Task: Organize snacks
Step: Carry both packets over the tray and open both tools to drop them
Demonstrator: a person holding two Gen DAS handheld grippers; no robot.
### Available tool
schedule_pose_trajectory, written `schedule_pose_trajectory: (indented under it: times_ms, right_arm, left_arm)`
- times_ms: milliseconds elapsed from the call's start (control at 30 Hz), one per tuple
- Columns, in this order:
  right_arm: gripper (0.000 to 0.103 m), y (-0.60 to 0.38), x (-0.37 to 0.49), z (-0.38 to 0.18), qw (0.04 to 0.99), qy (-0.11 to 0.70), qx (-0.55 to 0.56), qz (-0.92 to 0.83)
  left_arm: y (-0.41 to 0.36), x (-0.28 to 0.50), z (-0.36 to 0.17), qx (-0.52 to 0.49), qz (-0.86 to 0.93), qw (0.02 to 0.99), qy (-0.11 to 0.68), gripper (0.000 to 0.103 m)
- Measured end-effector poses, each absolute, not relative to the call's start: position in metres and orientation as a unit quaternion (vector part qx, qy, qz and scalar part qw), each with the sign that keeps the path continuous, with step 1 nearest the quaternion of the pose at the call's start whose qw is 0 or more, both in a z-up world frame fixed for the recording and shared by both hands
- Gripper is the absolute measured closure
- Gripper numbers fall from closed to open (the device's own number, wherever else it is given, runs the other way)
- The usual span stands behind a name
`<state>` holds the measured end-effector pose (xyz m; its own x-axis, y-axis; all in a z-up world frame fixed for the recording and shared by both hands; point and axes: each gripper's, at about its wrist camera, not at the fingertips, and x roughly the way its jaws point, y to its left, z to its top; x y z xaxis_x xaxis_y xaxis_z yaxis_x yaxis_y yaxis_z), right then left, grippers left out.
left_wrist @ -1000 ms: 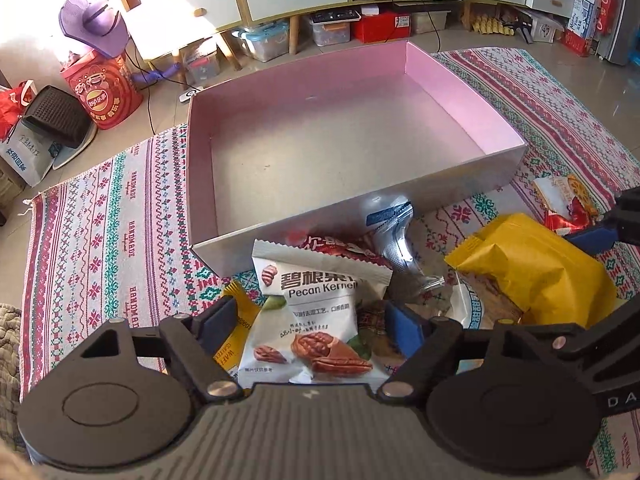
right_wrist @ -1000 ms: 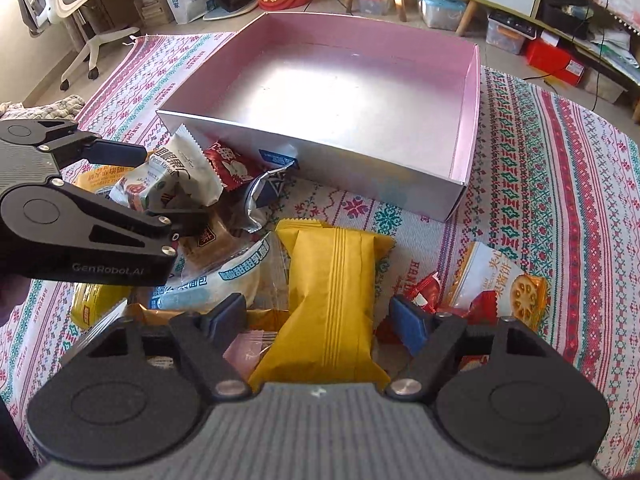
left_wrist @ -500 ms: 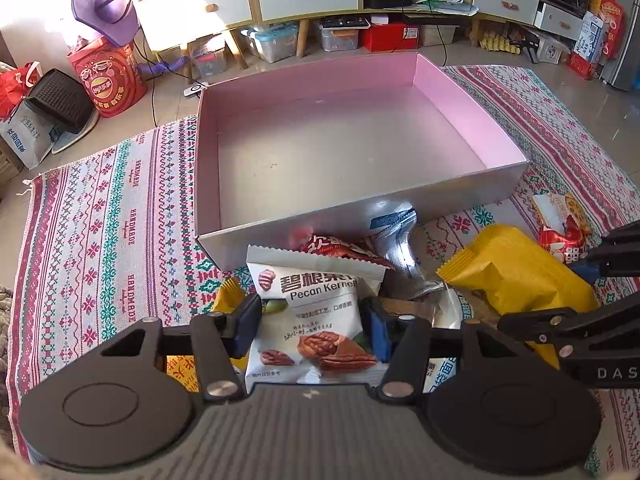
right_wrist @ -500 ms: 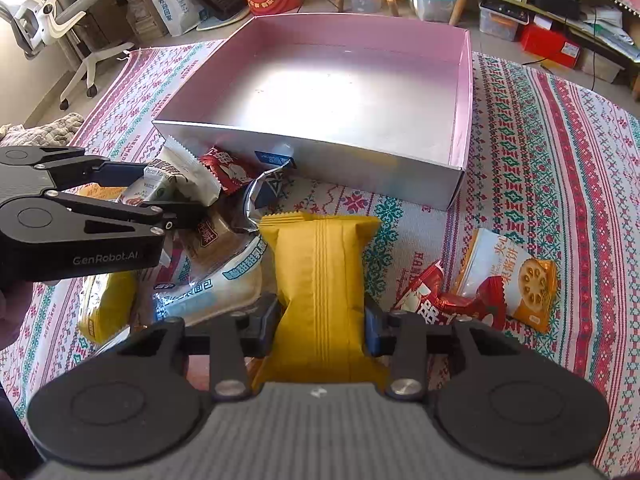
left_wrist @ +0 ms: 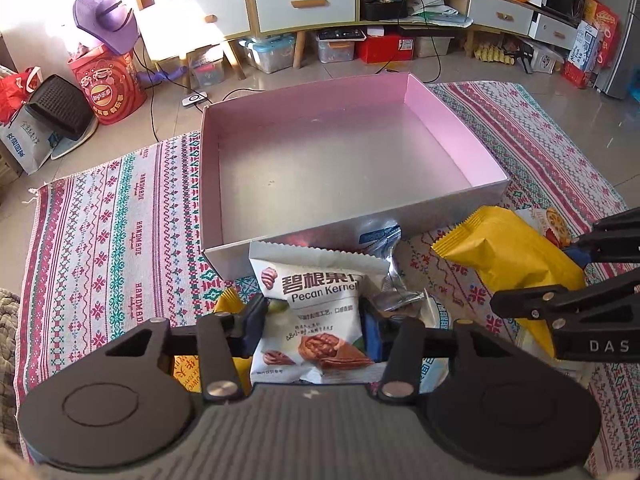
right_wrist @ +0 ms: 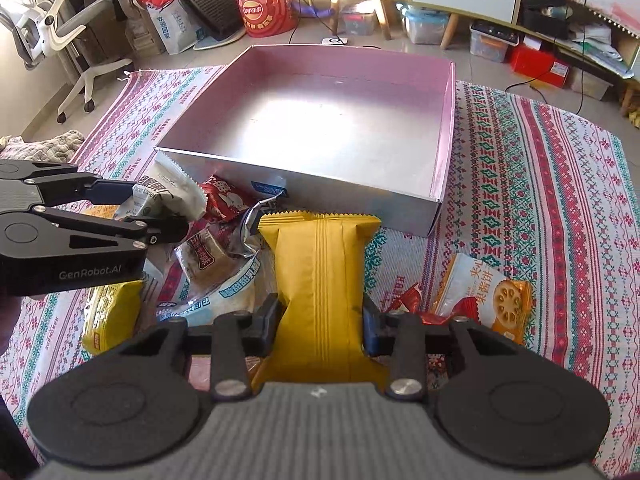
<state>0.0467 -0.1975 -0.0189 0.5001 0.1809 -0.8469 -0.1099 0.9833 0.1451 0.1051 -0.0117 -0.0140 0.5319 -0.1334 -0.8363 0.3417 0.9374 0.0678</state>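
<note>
LEFT: left gripper [left_wrist: 314, 322] closing, pads pinching white pecan-kernel foil packet [left_wrist: 316, 316] | RIGHT: right gripper [right_wrist: 320, 322] clamped on yellow pillow-wrapped snack [right_wrist: 324, 264] | AIM: probably transfer to empty pink cardboard box [right_wrist: 447, 120]

Snack pile sat in front of the box [right_wrist: 236, 164], all on the rug [right_wrist: 540, 184].
Pecan packet [left_wrist: 316, 320] lay just before the box's near wall, long packet [right_wrist: 320, 280] right of it, biscuit packet [right_wrist: 496, 292] further right; cabinets [left_wrist: 304, 0] stood behind the box.
</note>
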Motion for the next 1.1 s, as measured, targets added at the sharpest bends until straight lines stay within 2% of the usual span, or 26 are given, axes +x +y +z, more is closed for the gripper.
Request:
schedule_pose_trajectory:
  times_ms: [300,600,1100]
  right_arm:
    - [0.067,-0.205,0.059,0.003,0.882,0.463,0.037,0.075]
    - [0.067,-0.221,0.112,0.01,0.892,0.446,0.063,0.05]
    - [0.067,-0.222,0.179,-0.034,0.884,0.463,0.049,0.025]
  left_arm:
    - [-0.006,0.112,0.008,0.095,-0.136,0.88,0.445,0.049]
    - [-0.002,0.153,0.019,0.076,-0.124,0.896,0.42,0.049]
    - [-0.011,0.214,-0.025,0.091,-0.105,0.896,0.422,0.048]
